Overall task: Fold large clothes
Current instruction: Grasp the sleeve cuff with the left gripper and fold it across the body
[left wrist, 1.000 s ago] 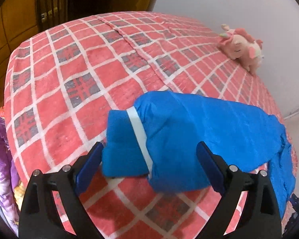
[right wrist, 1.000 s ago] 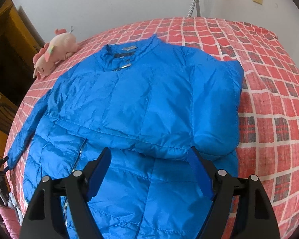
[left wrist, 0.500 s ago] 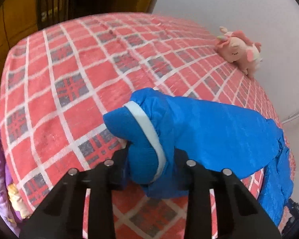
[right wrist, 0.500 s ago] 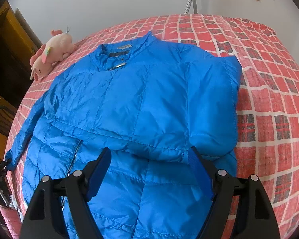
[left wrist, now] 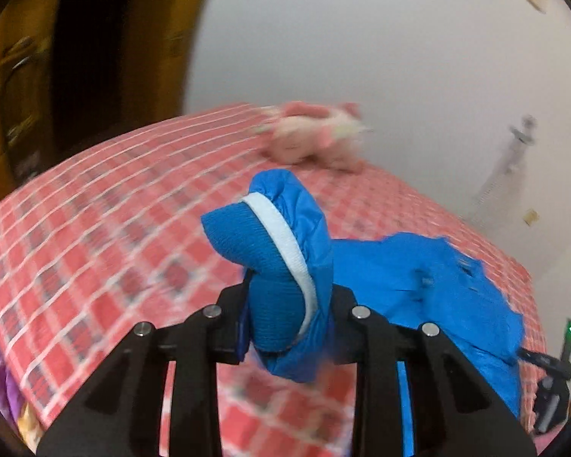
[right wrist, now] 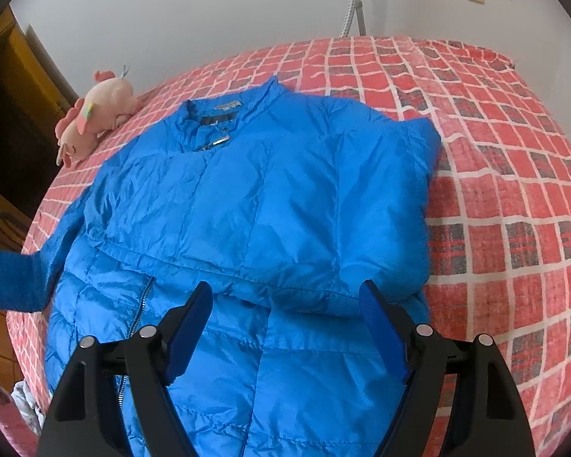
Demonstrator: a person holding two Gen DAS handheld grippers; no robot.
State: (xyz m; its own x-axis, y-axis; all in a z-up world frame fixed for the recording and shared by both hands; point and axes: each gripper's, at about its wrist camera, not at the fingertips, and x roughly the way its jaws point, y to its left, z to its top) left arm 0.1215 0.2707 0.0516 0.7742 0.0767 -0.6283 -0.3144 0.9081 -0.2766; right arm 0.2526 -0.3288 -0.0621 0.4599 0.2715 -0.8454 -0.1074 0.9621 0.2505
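A bright blue puffer jacket (right wrist: 270,205) lies front-up on the red checked bed, its right sleeve folded across the chest. My left gripper (left wrist: 285,316) is shut on the cuff of the other sleeve (left wrist: 274,262), a knit cuff with a white band, and holds it lifted above the bed. That cuff also shows at the left edge of the right wrist view (right wrist: 11,278). My right gripper (right wrist: 285,323) is open and empty, hovering over the jacket's lower front.
A pink plush toy (right wrist: 95,114) lies on the bed (right wrist: 514,190) near the wall, left of the collar; it also shows in the left wrist view (left wrist: 316,137). Dark wooden furniture (left wrist: 76,57) stands beyond the bed's left side. A hose (right wrist: 352,0) hangs on the white wall.
My left gripper closed on the sleeve cuff, lifted it off the bed and swung toward the jacket body. My right gripper stayed open over the jacket, shifting only slightly.
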